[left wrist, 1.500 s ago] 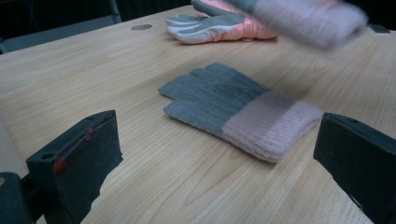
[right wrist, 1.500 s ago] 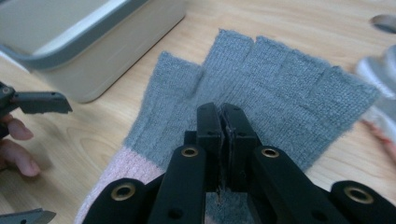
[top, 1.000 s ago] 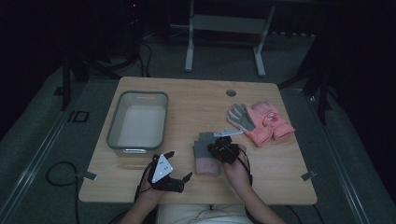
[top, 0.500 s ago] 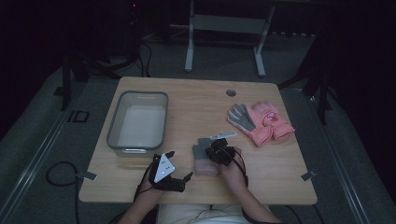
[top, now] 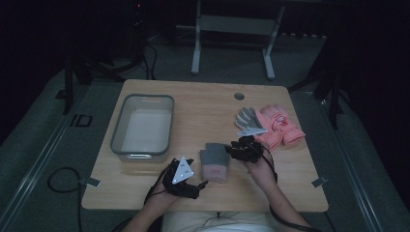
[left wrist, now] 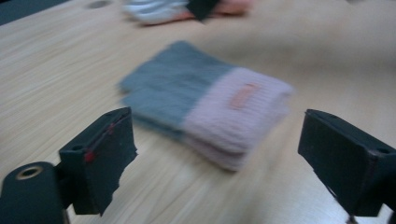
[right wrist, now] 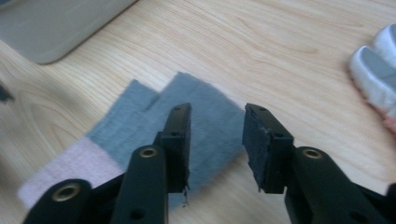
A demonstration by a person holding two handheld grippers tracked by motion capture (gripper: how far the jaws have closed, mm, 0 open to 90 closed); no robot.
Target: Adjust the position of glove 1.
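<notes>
A folded glove (top: 215, 162), grey with a pink cuff, lies flat near the table's front edge. In the left gripper view the glove (left wrist: 210, 107) rests on the wood just ahead of my wide-spread jaws. My left gripper (top: 199, 182) (left wrist: 217, 133) is open and sits to the glove's front left, holding nothing. My right gripper (top: 233, 150) (right wrist: 217, 116) hovers at the glove's right side. Its jaws are parted over the grey finger end (right wrist: 205, 116), with nothing between them.
A grey bin (top: 142, 128) (right wrist: 56, 23) stands at the left of the table. Pink gloves (top: 283, 128) and a grey-and-white glove (top: 248, 117) (right wrist: 376, 70) lie at the right. A round cable hole (top: 239, 95) is at the far edge.
My right gripper has drawn back a little to the right, off the folded glove, which now lies uncovered. The left gripper has hardly moved.
</notes>
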